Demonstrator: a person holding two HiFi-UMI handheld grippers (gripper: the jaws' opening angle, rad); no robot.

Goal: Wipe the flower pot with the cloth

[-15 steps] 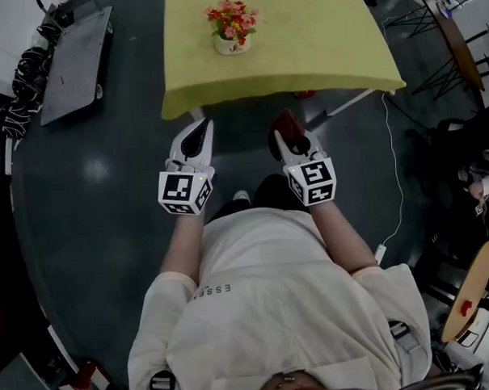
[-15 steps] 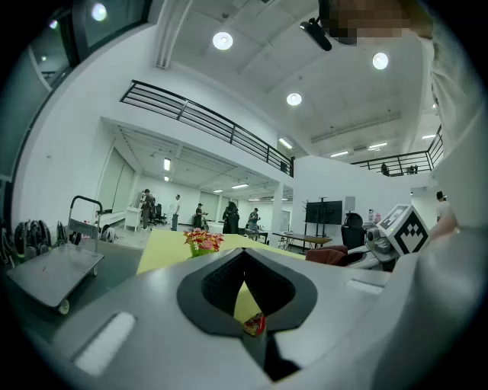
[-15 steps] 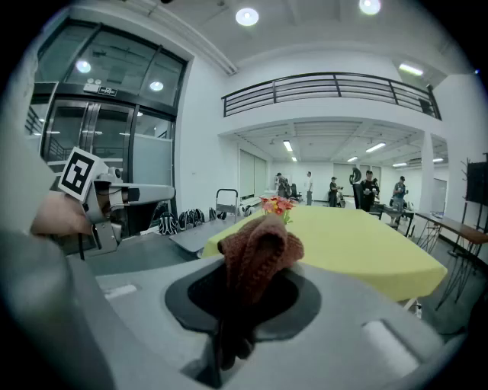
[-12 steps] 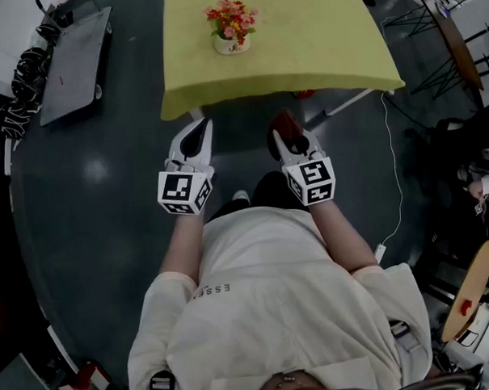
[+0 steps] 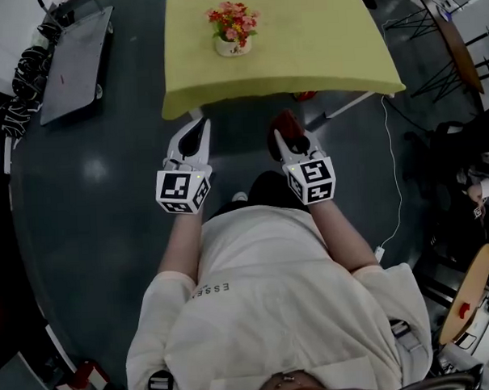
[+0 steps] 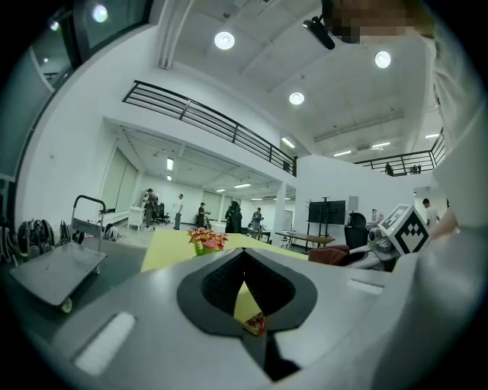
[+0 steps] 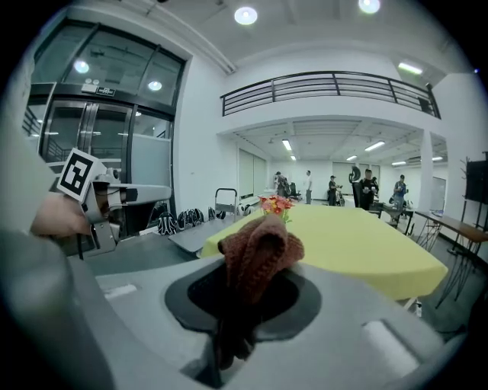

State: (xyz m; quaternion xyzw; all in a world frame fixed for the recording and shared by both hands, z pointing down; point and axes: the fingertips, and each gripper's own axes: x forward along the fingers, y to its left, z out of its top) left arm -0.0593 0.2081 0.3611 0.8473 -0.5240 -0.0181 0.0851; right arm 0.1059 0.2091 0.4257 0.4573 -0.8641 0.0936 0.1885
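Note:
A small white flower pot (image 5: pixel 231 44) with red and pink flowers stands on the yellow-covered table (image 5: pixel 319 41), near its far left part. Both grippers hang in front of the table's near edge, short of it. My right gripper (image 5: pixel 285 125) is shut on a brown knitted cloth (image 7: pixel 260 247), which bulges up out of the jaws; the flower pot (image 7: pixel 276 206) shows just beyond it. My left gripper (image 5: pixel 198 127) is shut with nothing in it, its jaws meeting tip to tip (image 6: pixel 245 254). From there the flower pot (image 6: pixel 203 243) is seen far ahead on the table.
A grey flat trolley (image 5: pixel 76 52) stands on the dark floor left of the table. A white cable (image 5: pixel 394 159) runs down the floor on the right, near dark stands (image 5: pixel 441 60). A small red thing (image 5: pixel 304 94) lies under the table's edge. Several people stand far back (image 7: pixel 335 189).

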